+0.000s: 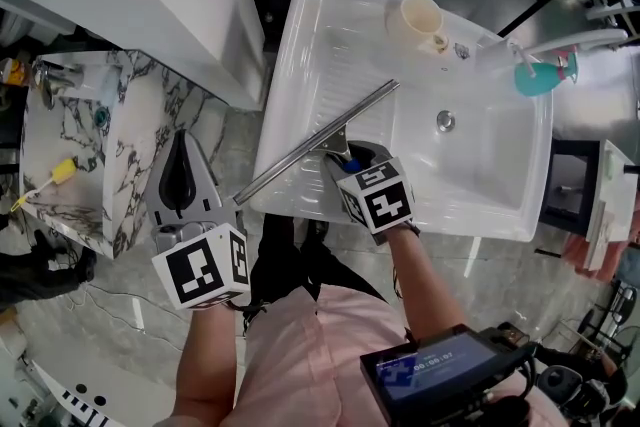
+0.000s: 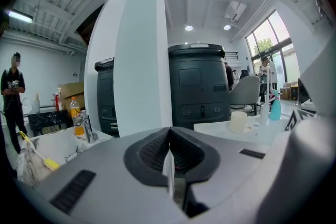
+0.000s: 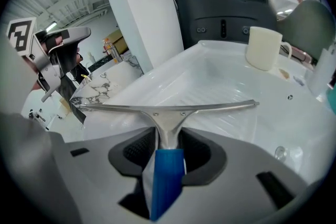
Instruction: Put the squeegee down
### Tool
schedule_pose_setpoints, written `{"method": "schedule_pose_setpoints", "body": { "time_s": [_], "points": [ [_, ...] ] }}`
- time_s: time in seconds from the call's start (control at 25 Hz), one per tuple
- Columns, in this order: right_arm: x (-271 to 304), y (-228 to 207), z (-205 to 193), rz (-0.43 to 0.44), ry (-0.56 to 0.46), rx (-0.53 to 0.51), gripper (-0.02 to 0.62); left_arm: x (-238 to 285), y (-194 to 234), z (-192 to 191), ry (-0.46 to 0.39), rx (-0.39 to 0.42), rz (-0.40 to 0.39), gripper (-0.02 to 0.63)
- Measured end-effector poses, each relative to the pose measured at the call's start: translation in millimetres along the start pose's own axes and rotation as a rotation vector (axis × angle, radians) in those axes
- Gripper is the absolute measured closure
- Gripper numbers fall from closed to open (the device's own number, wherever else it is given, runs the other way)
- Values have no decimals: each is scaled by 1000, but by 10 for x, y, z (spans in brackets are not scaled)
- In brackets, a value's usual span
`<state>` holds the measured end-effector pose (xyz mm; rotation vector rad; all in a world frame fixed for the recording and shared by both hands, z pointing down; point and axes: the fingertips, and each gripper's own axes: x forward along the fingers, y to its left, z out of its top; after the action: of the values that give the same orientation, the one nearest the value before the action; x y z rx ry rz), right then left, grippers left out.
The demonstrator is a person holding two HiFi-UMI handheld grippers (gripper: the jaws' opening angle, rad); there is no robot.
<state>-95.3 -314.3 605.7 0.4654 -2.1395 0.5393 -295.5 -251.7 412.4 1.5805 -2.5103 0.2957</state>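
Note:
The squeegee (image 1: 318, 137) has a long metal blade (image 3: 168, 107) and a blue handle (image 3: 165, 176). It stretches slantwise over the ribbed draining side of the white sink (image 1: 300, 35), and its left end reaches past the sink's front rim. My right gripper (image 1: 350, 157) points down at it, with the blue handle between its jaws (image 3: 168, 147). The jaws stand slightly apart and the pads do not seem to press on the handle. I cannot tell if the blade rests on the sink. My left gripper (image 1: 182, 150) hangs left of the sink, shut and empty (image 2: 169, 136).
A cream mug (image 1: 420, 18) stands at the sink's back rim, with a teal spray bottle (image 1: 540, 75) to its right. The drain (image 1: 446, 121) lies in the basin. A marble washstand (image 1: 70, 155) with a tap (image 1: 45, 80) and a yellow brush (image 1: 55, 177) is at the left.

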Motion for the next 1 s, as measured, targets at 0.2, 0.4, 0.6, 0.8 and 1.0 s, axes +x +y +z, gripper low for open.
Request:
{"method": "schedule_pose_setpoints", "body": {
  "time_s": [0.2, 0.4, 0.6, 0.8, 1.0],
  "points": [
    [-2, 13, -19, 5, 5, 10, 384, 7, -33, 7, 2, -1, -11, 597],
    [-153, -47, 1, -9, -22, 25, 351, -21, -79, 67, -12, 5, -23, 597],
    [-502, -124, 155, -55, -122, 40, 351, -156, -199, 247, -44, 6, -43, 597],
    [-1069, -106, 616, -106, -338, 43, 379, -301, -465, 650, -137, 5, -112, 597],
    [-1787, 92, 1048, -132, -580, 5, 469, -555, -811, 1184, -254, 18, -193, 597]
  ]
}}
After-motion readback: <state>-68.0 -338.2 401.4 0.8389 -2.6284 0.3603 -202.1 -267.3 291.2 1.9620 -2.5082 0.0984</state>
